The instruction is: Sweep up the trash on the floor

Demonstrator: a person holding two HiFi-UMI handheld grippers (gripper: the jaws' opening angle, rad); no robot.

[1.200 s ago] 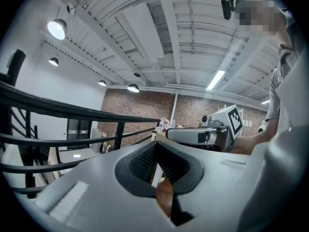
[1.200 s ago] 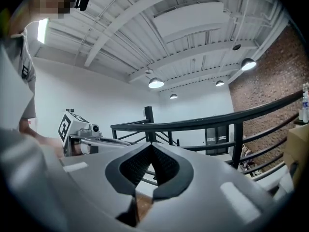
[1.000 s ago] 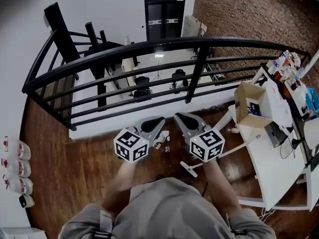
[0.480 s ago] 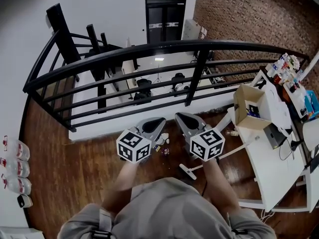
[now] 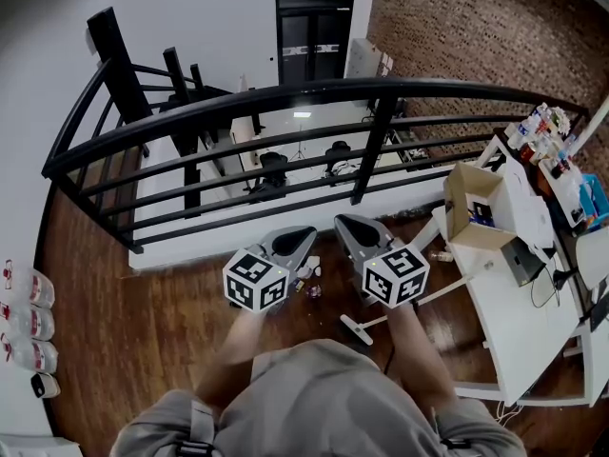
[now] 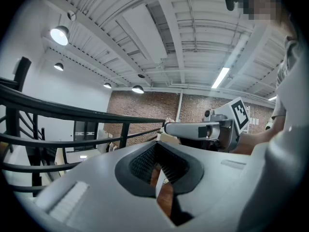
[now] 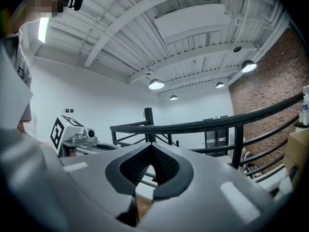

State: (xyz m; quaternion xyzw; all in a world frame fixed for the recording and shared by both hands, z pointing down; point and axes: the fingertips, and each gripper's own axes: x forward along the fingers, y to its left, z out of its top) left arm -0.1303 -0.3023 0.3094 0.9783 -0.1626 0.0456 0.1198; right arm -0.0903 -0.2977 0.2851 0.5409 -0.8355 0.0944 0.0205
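- The left gripper (image 5: pixel 303 230) and right gripper (image 5: pixel 343 223) are both pinched together on nothing. The white long-handled broom (image 5: pixel 358 328) lies on the brown wooden floor (image 5: pixel 143 322) beneath the right gripper, and a clumsy grab could skid it away.
- The small scattered trash (image 5: pixel 308 280) sits between both grippers; a hard stroke may flick it under the black metal railing (image 5: pixel 285 93) ahead.
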